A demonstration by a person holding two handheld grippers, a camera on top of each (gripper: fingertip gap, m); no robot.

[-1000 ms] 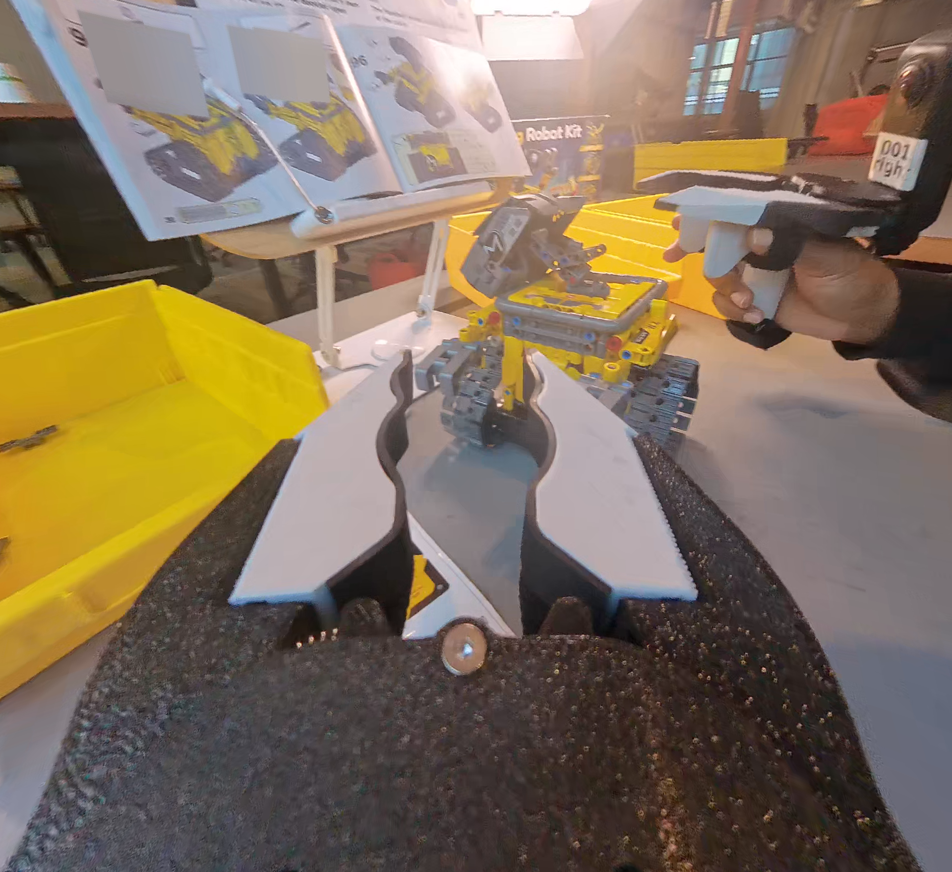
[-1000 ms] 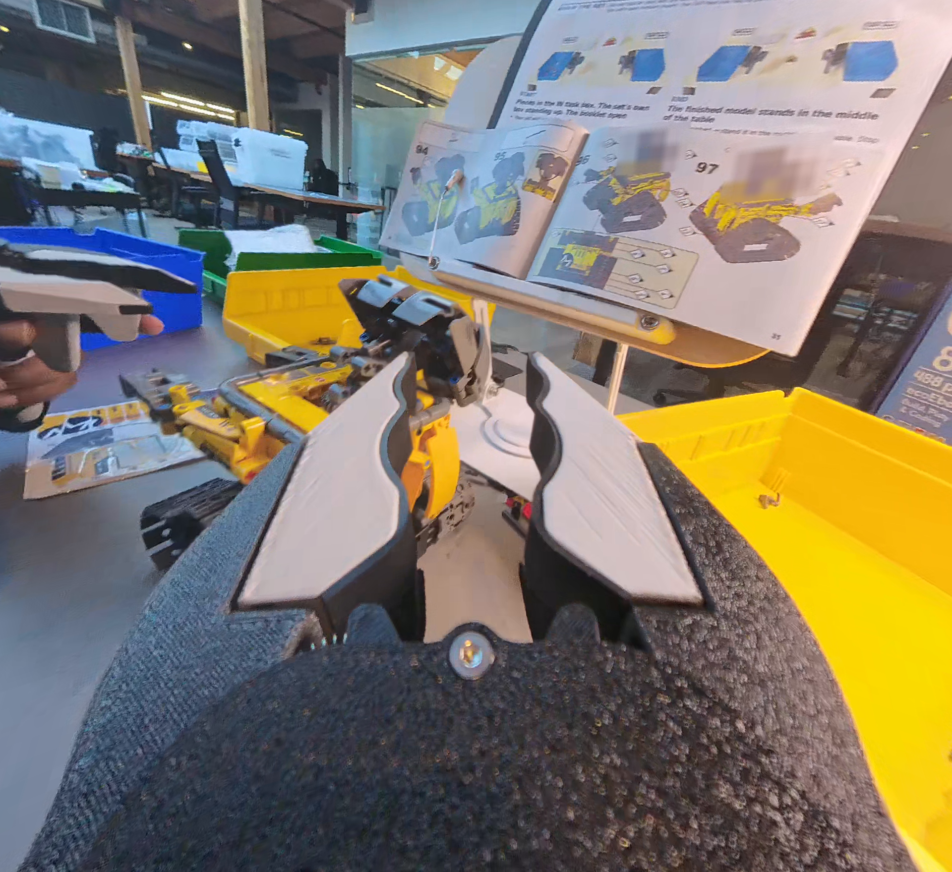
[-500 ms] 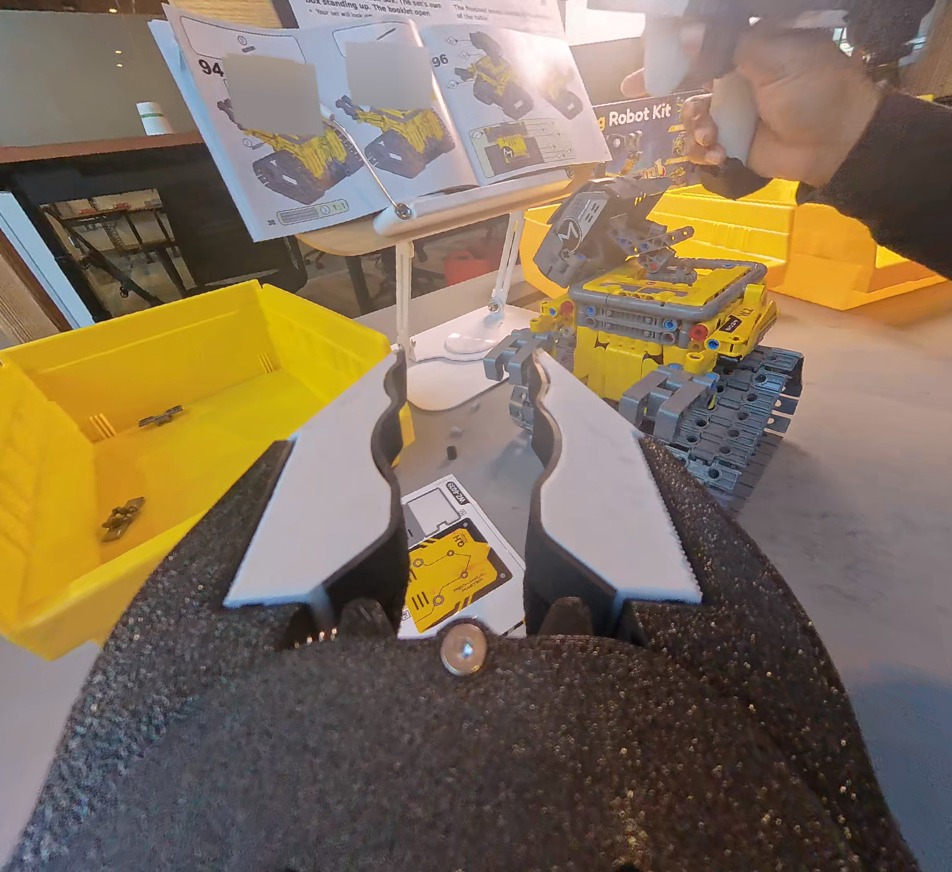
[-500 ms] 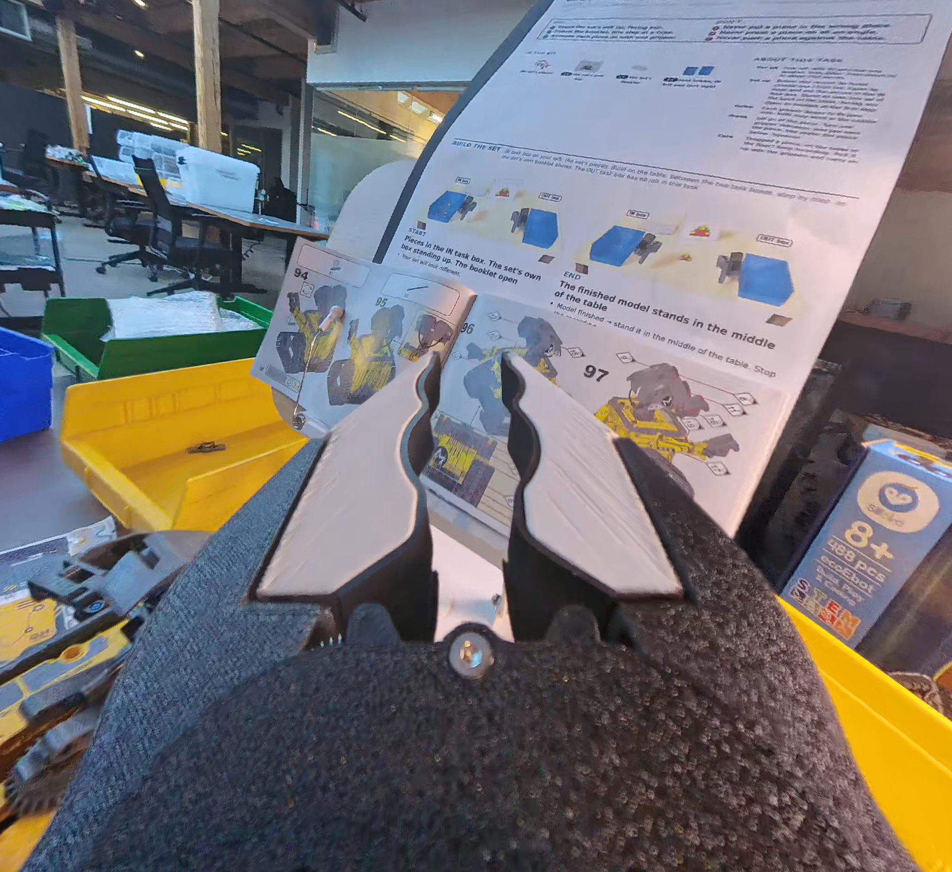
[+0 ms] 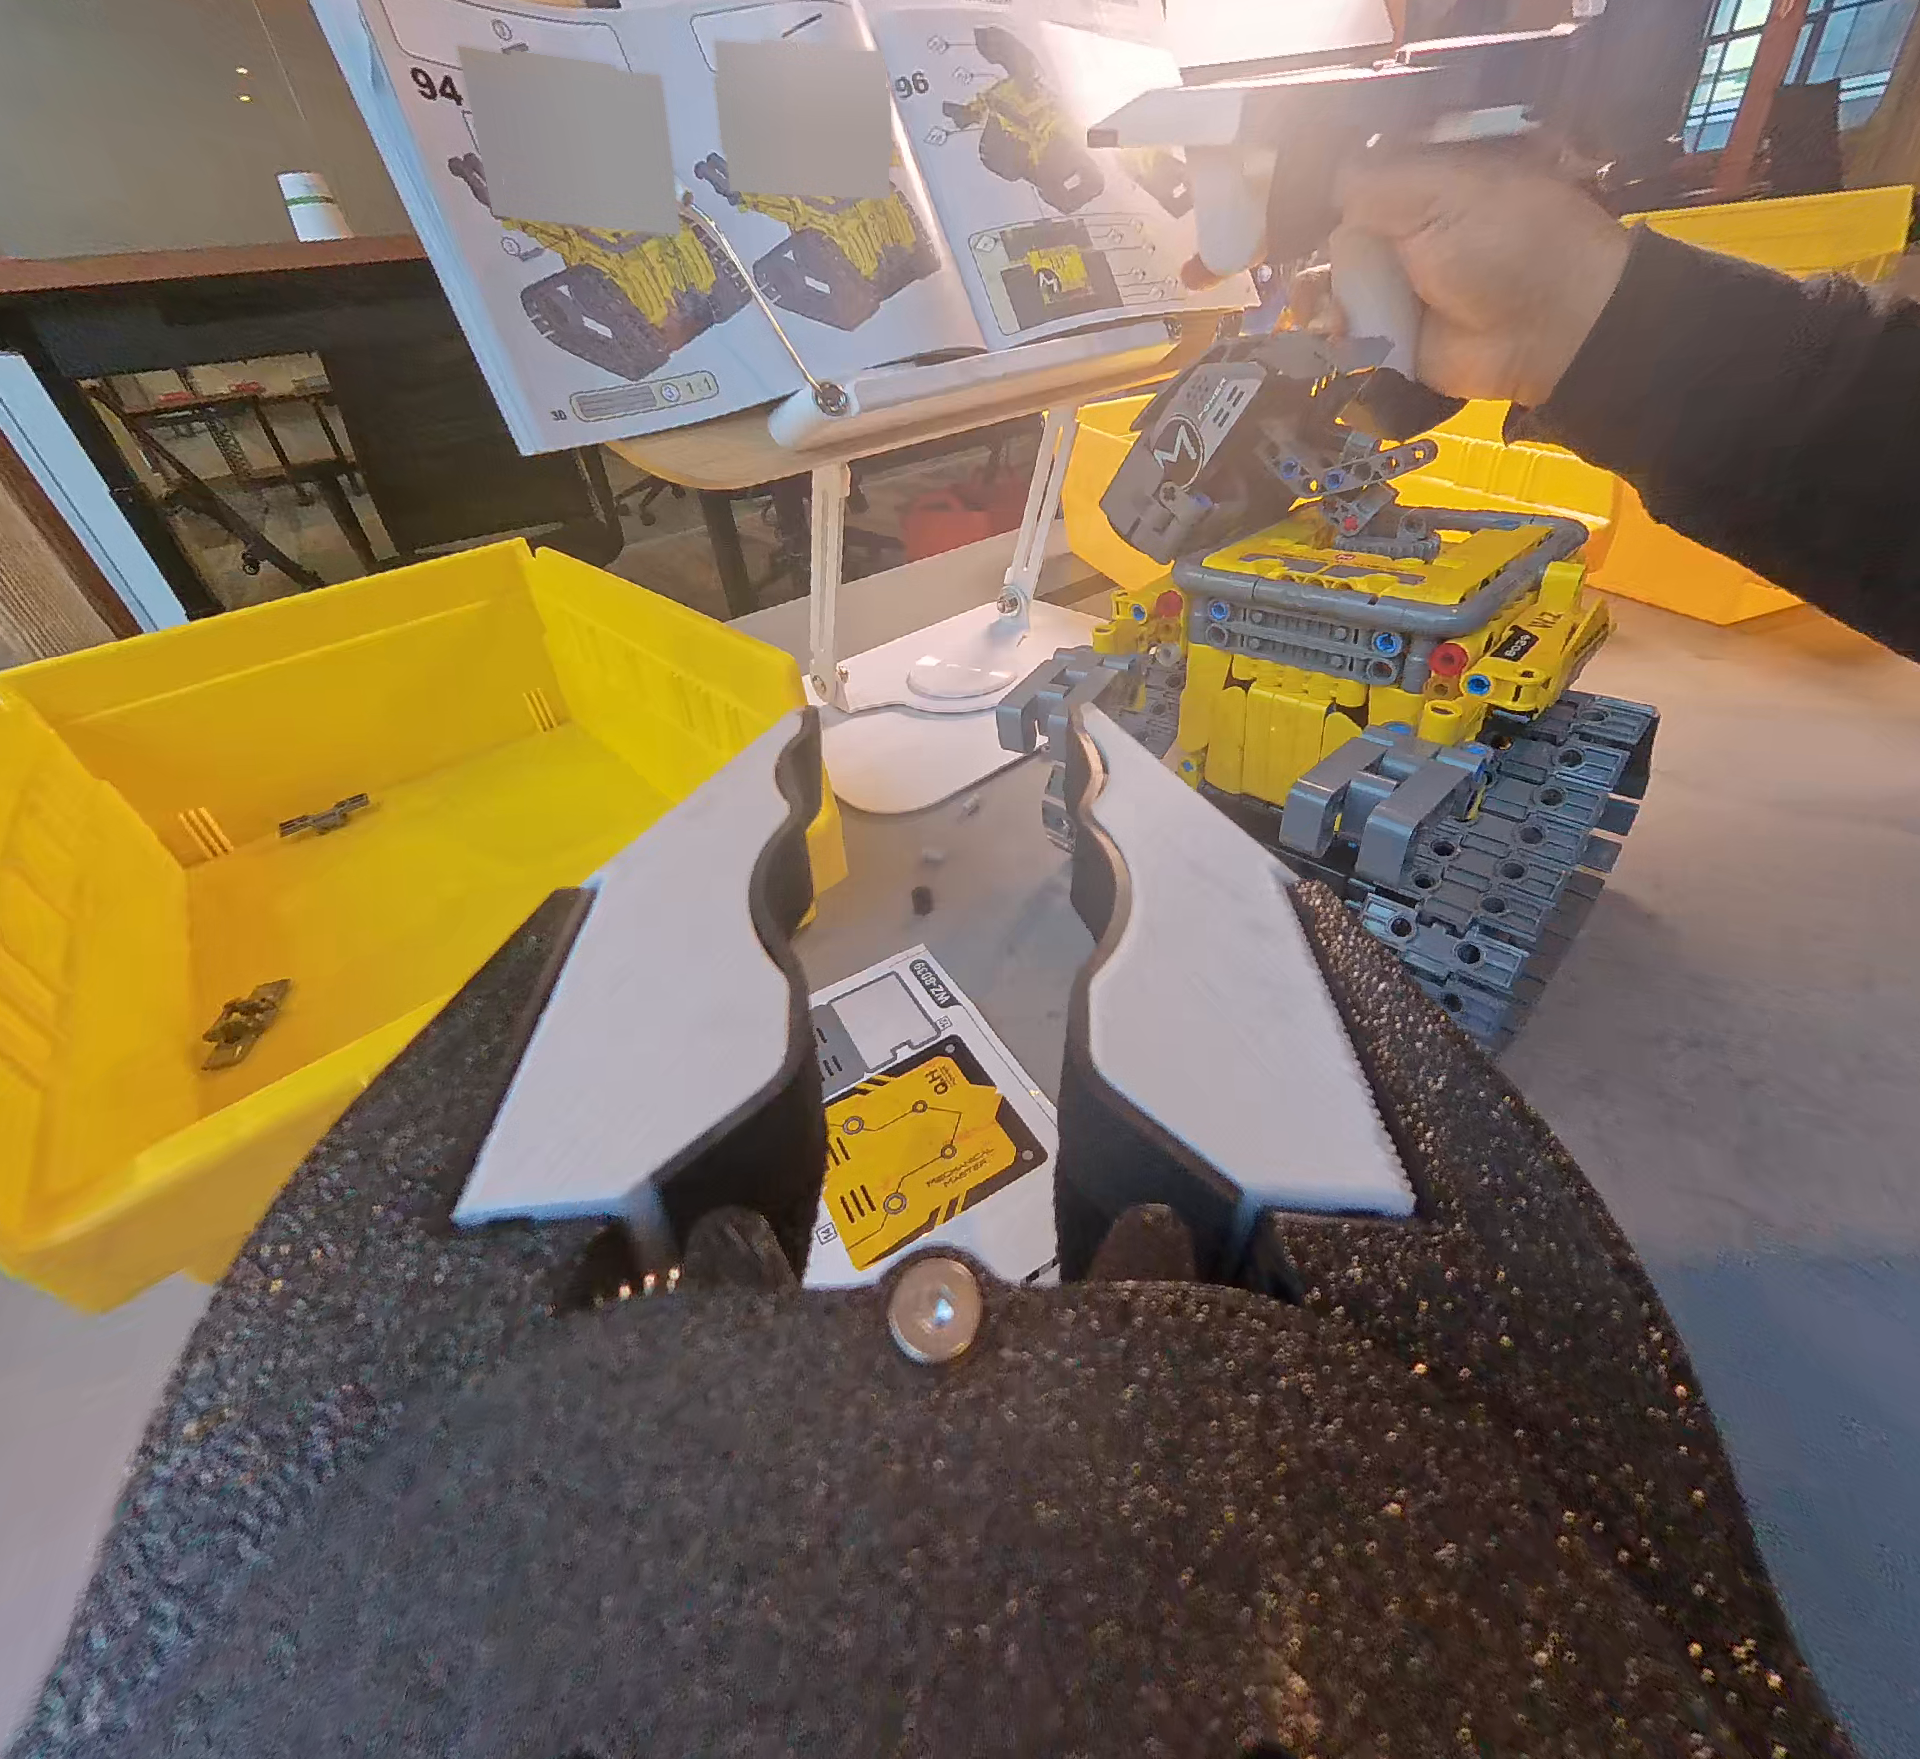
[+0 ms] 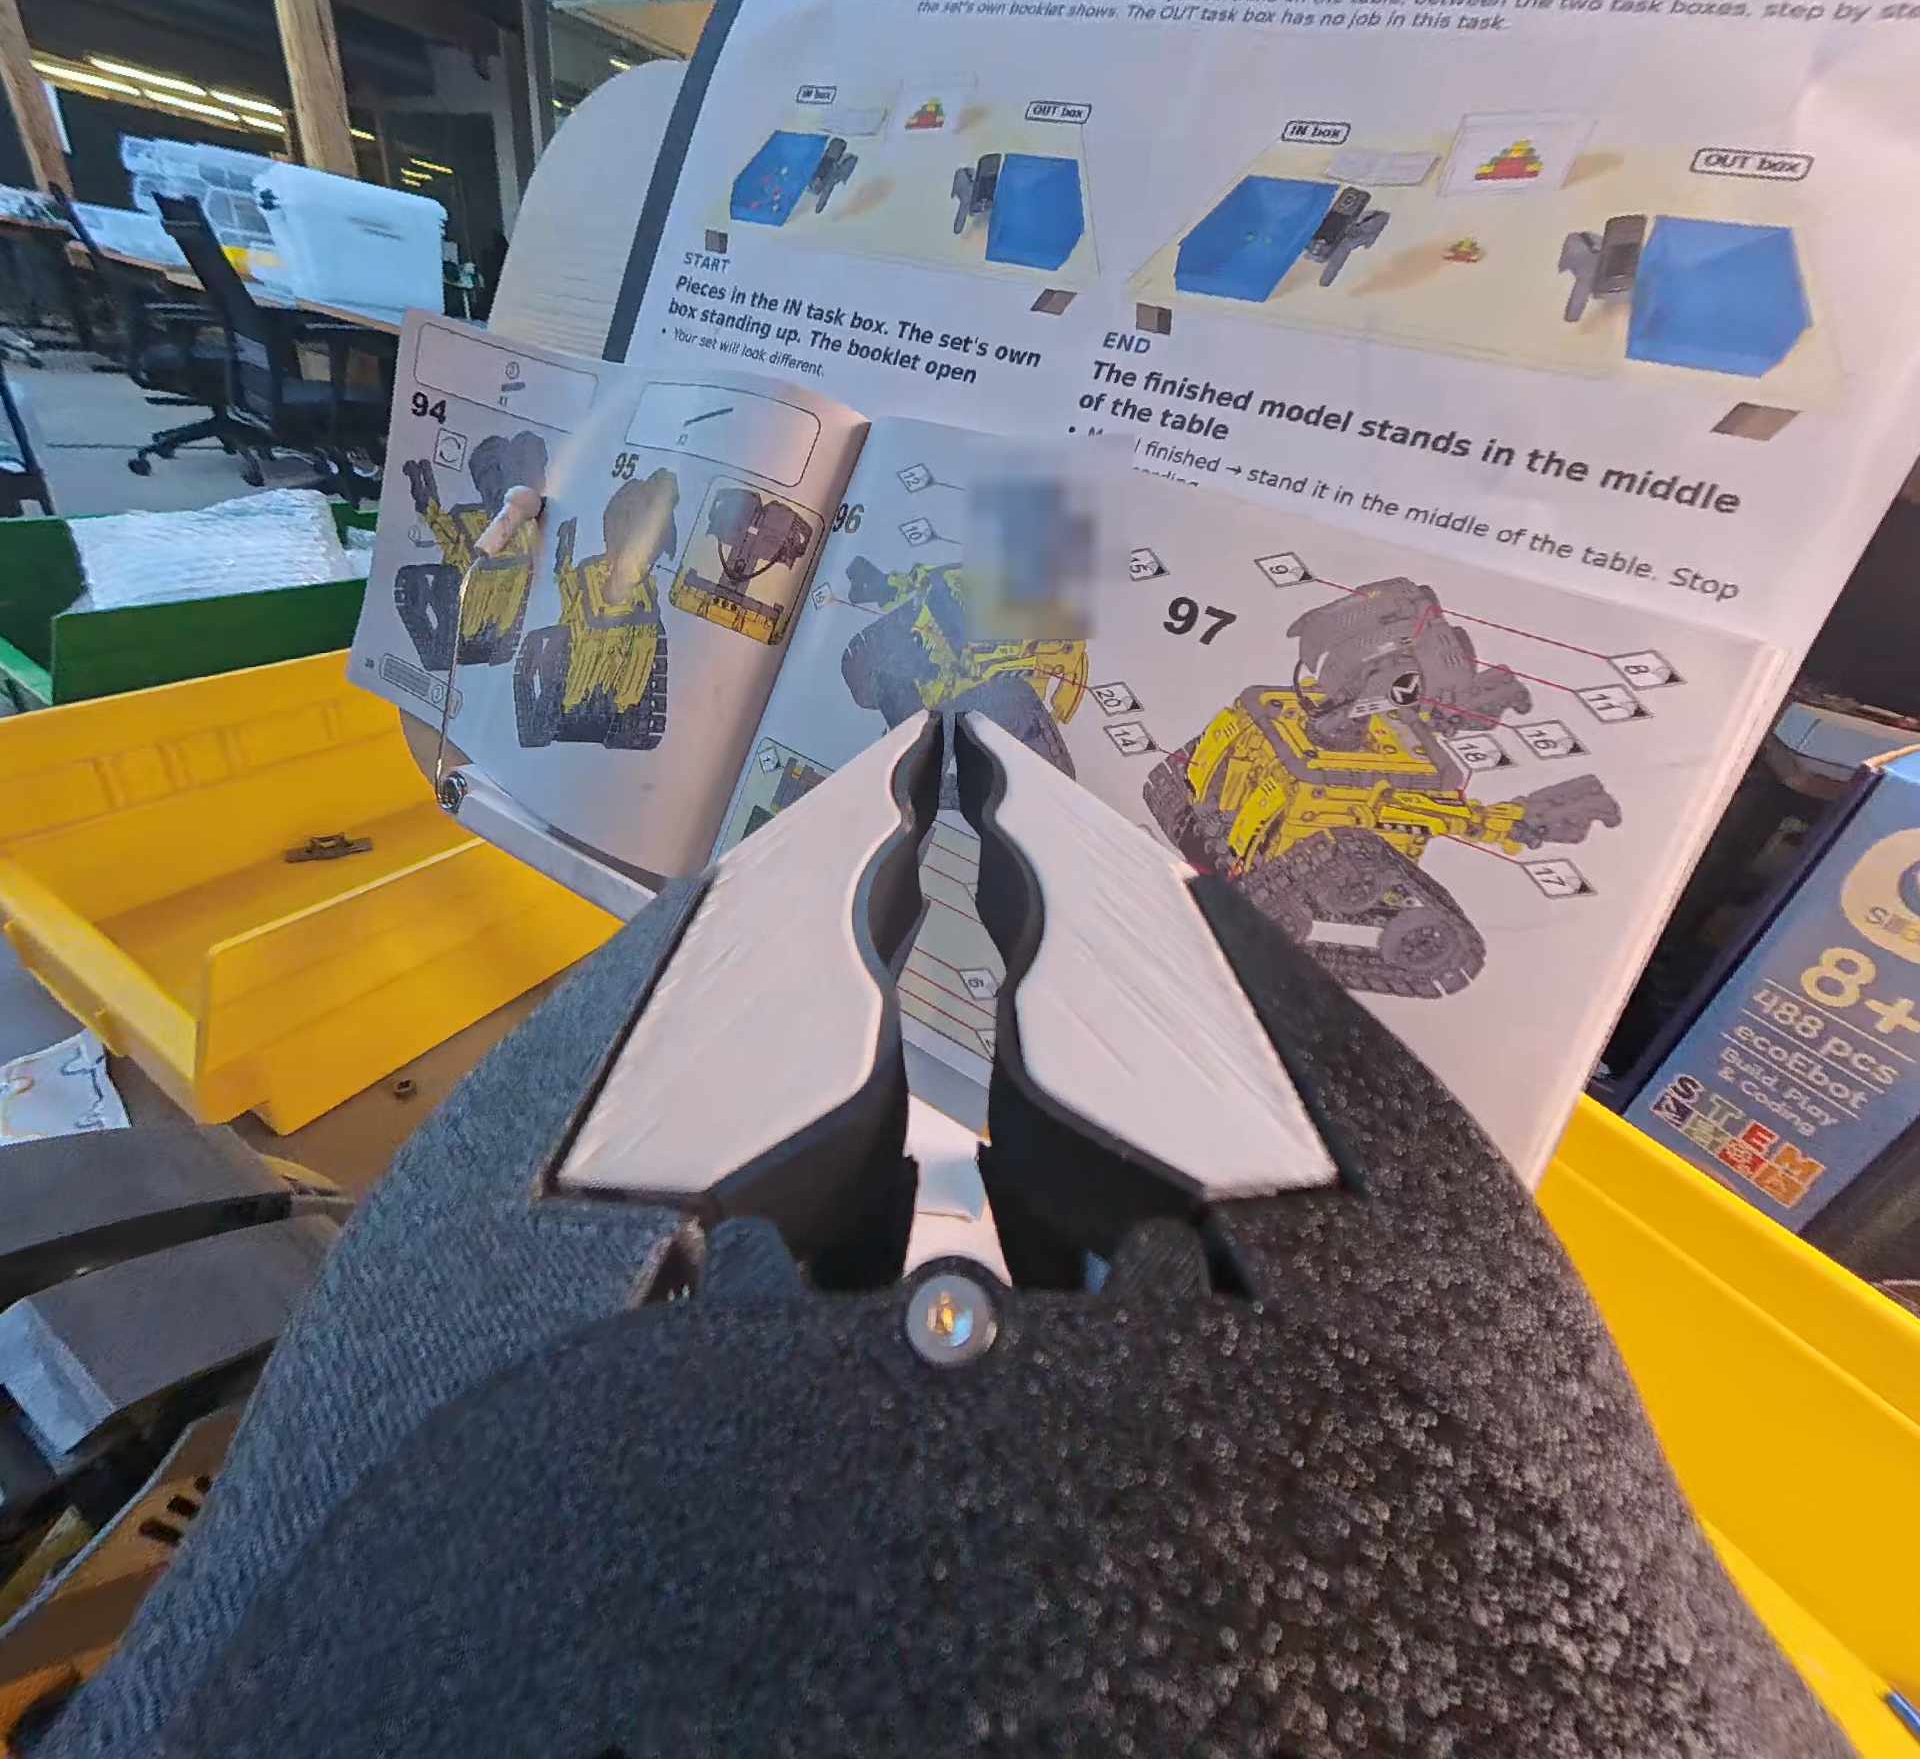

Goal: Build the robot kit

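Note:
A yellow and grey tracked robot model [image 5: 1351, 670] stands on the grey table, its dark grey head [image 5: 1216, 452] tilted. My left gripper [image 5: 940, 753] is open and empty, low over the table just left of the model's grey claw arm. A sticker sheet [image 5: 925, 1117] lies under it. My right gripper [image 6: 948, 722] is shut with nothing seen between its tips, and points at the open booklet [image 6: 1039, 670] on its stand. In the left wrist view the right gripper [image 5: 1112, 135] is held by a hand [image 5: 1475, 275] above the model's head.
A yellow bin [image 5: 312, 878] with a few small dark parts sits at the left. Tiny loose parts [image 5: 925, 894] lie by the white stand base [image 5: 935, 701]. A second yellow bin [image 6: 1714, 1397] and a blue box [image 6: 1818, 1034] are at the right. A printed sheet [image 6: 1299, 255] stands behind the booklet. The gap from one gripper's tips to the other's is roughly 30 cm.
My left gripper drew back from the model's side and stays open. My right gripper rose from around the model's head toward the booklet and closed.

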